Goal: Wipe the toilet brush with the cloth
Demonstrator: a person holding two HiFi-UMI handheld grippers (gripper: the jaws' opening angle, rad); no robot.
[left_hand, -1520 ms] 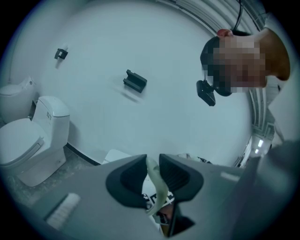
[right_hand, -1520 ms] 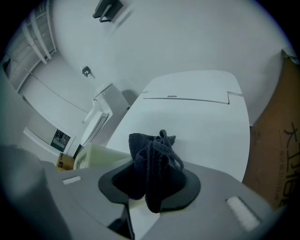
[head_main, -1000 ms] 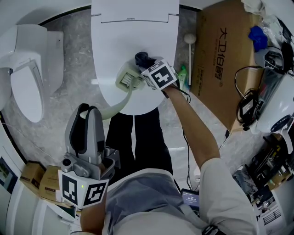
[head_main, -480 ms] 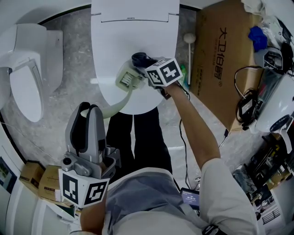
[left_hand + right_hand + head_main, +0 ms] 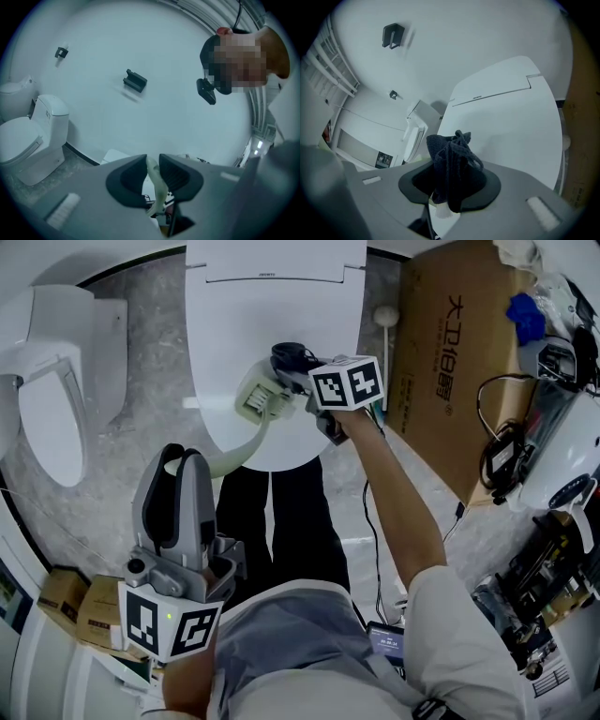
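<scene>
Wiping under way. Left gripper [image 5: 151,163] fingers closed on toilet brush [image 5: 255,399] handle; right gripper [image 5: 449,187] fingers pinch cloth [image 5: 451,157] beside brush head, over toilet lid [image 5: 272,306]. Handle likely unwiped.

Closed toilet [image 5: 272,315] at centre back, second toilet [image 5: 56,399] left of it, cardboard box [image 5: 450,362] right. Toilet brush [image 5: 258,401] over the lid's front part, handle running down-left into left gripper [image 5: 183,470]. Cloth [image 5: 292,358] in right gripper [image 5: 305,371] - just beside the brush head, on its right.
</scene>
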